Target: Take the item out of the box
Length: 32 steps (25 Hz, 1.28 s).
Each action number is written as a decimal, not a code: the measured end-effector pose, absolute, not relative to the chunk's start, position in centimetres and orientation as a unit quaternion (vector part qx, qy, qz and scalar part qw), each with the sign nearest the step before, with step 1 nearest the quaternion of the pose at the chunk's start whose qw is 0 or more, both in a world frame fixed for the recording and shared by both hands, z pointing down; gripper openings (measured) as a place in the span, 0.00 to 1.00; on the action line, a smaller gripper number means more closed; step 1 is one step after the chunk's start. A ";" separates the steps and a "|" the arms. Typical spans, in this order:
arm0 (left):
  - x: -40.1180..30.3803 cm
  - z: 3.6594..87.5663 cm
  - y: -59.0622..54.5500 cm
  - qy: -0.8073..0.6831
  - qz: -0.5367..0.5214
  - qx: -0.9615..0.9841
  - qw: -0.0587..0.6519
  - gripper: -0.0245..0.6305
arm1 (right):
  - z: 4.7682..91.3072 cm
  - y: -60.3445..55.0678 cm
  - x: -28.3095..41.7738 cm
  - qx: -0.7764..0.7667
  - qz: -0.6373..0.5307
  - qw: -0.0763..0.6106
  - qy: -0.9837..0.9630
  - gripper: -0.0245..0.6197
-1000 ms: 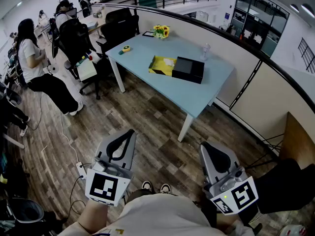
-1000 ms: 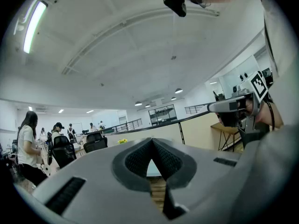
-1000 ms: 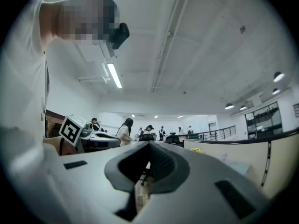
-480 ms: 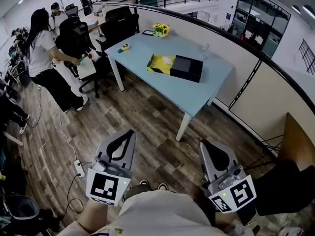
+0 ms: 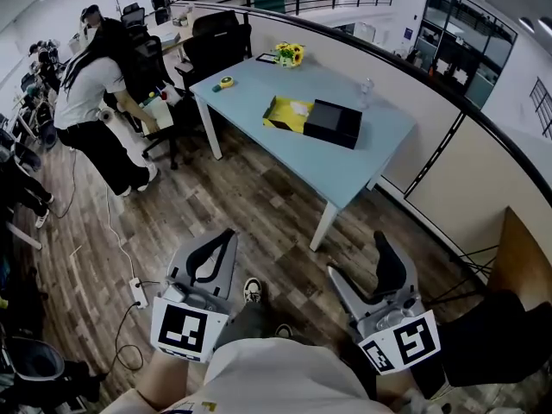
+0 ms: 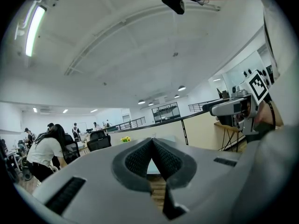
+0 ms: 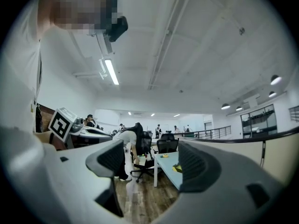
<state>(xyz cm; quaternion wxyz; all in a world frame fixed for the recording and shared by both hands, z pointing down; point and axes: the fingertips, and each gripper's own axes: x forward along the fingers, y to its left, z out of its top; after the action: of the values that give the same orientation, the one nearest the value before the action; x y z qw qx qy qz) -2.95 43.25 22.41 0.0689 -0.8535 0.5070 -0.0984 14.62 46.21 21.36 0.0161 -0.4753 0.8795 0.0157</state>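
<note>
One box (image 5: 315, 119) lies long-axis left-right on table (image 5: 345, 166); left claw (image 5: 226, 233) pressed together, right claw (image 5: 355, 254) opening, empty.

No legible text, brand, number or sign in any view. Only print: black-and-white square marker (image 5: 183, 330) on cube of left tool (image 5: 226, 234), same kind of marker (image 5: 404, 341) on cube of right tool (image 5: 355, 255); both patterns, no letters. Black box (image 5: 332, 122) on desk (image 5: 362, 158): print, if any, too small to tell.

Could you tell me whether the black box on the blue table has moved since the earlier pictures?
No. The black box still lies against the yellow item near the middle of the blue table.
</note>
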 end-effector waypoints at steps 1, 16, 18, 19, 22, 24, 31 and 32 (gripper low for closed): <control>-3.0 22.5 43.1 0.508 -0.099 -0.853 0.068 0.04 | 21.3 45.9 14.7 -0.476 0.014 0.024 0.879 0.60; -4.7 24.1 34.2 0.505 -0.109 -0.854 0.056 0.04 | 23.1 36.5 13.4 -0.481 -0.010 0.014 0.877 0.58; -5.2 24.4 32.1 0.504 -0.112 -0.855 0.054 0.04 | 23.6 34.4 12.9 -0.481 -0.016 0.008 0.877 0.58; -5.4 24.5 30.9 0.503 -0.112 -0.855 0.053 0.04 | 23.8 33.3 12.6 -0.481 -0.018 0.005 0.877 0.58; -6.1 24.8 27.2 0.499 -0.115 -0.858 0.052 0.04 | 24.3 29.5 11.8 -0.484 -0.023 -0.005 0.875 0.57; -6.9 25.1 24.6 0.496 -0.117 -0.859 0.049 0.04 | 24.6 26.7 11.0 -0.489 -0.028 -0.011 0.872 0.57; -10.4 24.2 15.2 0.488 -0.095 -0.867 0.032 0.04 | 24.2 17.0 7.6 -0.504 -0.031 -0.026 0.863 0.57; -10.9 24.1 13.9 0.487 -0.096 -0.867 0.036 0.04 | 24.0 15.6 7.0 -0.507 -0.029 -0.025 0.861 0.57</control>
<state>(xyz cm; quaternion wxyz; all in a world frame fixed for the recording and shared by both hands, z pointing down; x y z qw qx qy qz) -10.95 13.89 24.10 0.0364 -0.8675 0.4868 -0.0958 7.05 15.58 23.95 -0.0248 -0.5073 0.8609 -0.0286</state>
